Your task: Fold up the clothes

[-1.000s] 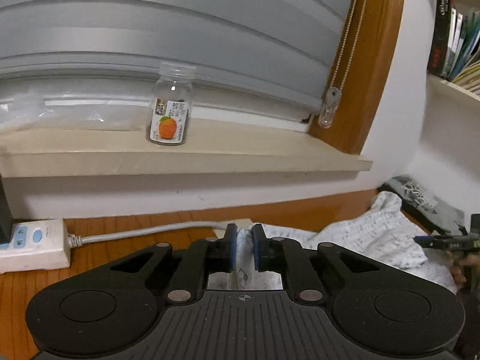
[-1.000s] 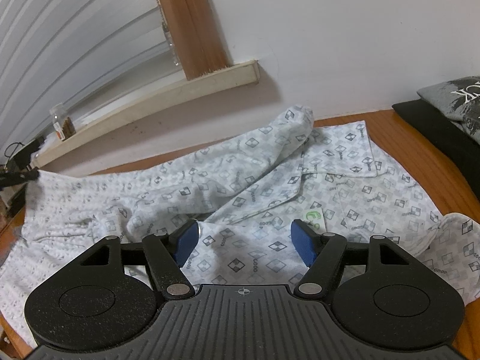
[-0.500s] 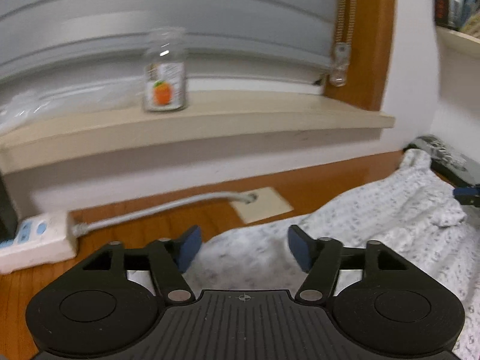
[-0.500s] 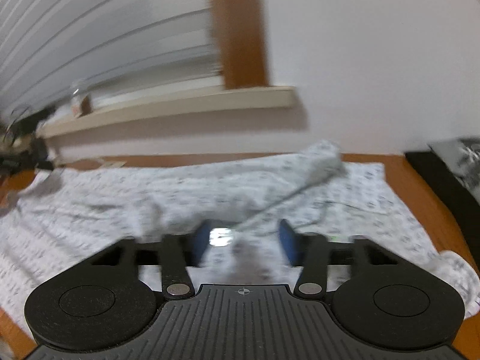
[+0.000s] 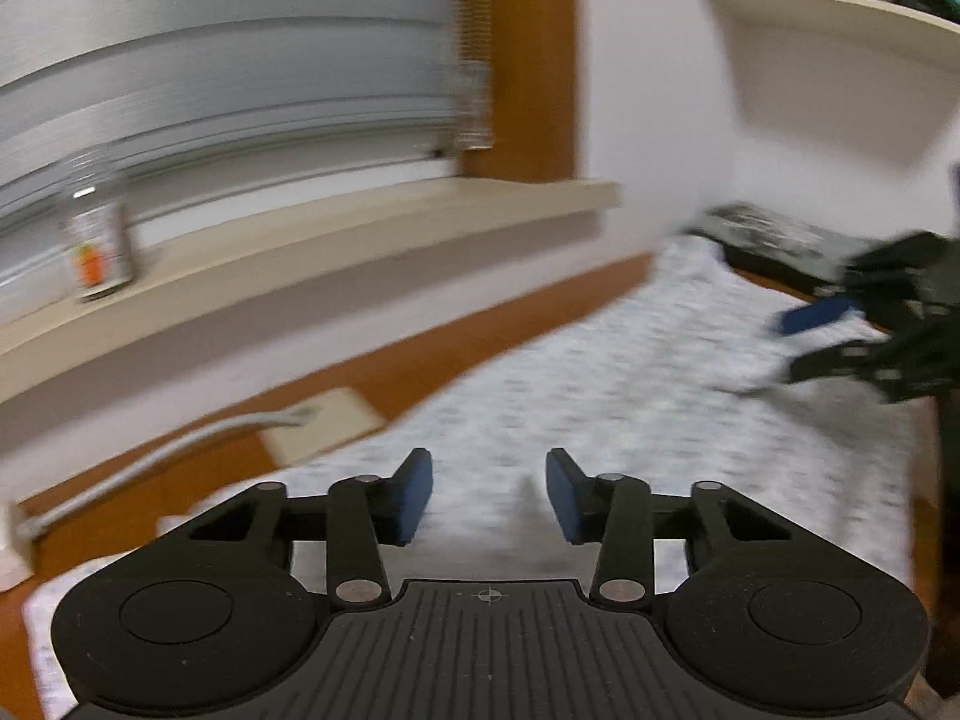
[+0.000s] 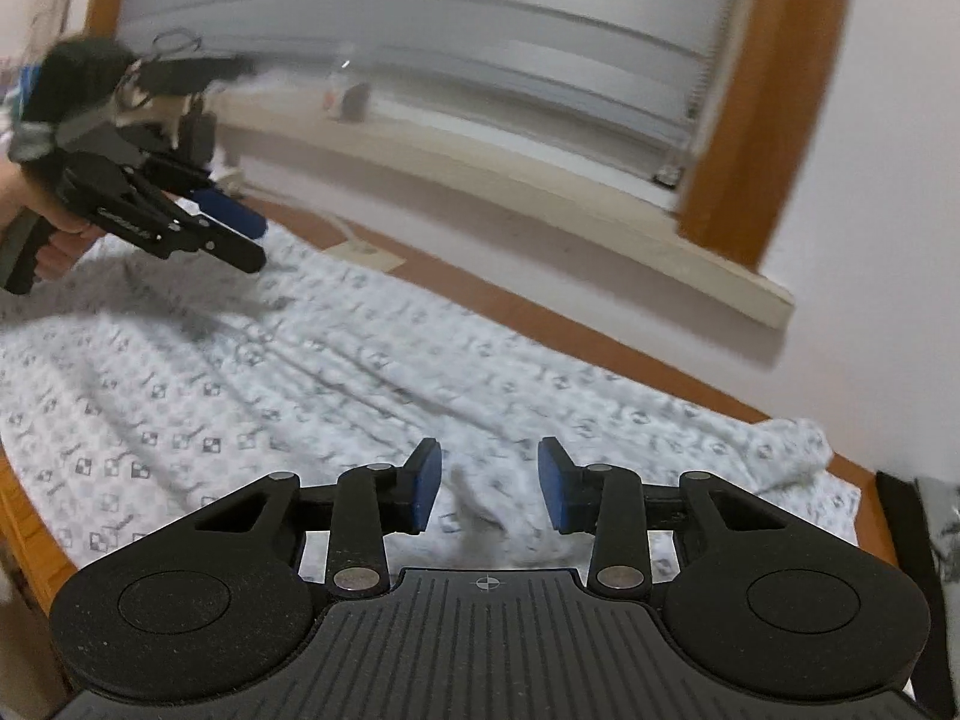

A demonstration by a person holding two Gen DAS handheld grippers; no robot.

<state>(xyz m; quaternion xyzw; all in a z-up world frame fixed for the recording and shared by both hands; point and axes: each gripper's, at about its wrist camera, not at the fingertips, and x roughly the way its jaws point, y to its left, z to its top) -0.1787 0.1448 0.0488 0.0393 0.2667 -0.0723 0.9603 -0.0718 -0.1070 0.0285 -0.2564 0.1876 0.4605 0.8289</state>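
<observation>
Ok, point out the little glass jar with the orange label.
The jar stands upright on the window sill, far left in the left wrist view, below the blind.

We've got open air over the shirt (image 6: pixel 312 372); only the windowsill (image 5: pixel 312 252) and its bottle (image 5: pixel 96 240) crowd the far edge.

The shirt (image 6: pixel 252 384) is thin, matt white cloth with a small grey printed pattern, creased and rumpled. The bench (image 5: pixel 456 336) under it is smooth orange-brown wood with a slight sheen. Both tongs, left (image 5: pixel 487 495) and right (image 6: pixel 487 489), are matt black plastic with a fine grain, bright metal pivot pins and blue rubbery pads (image 6: pixel 427 489). The jar (image 5: pixel 96 234) looks like clear glass with a paper label.
</observation>
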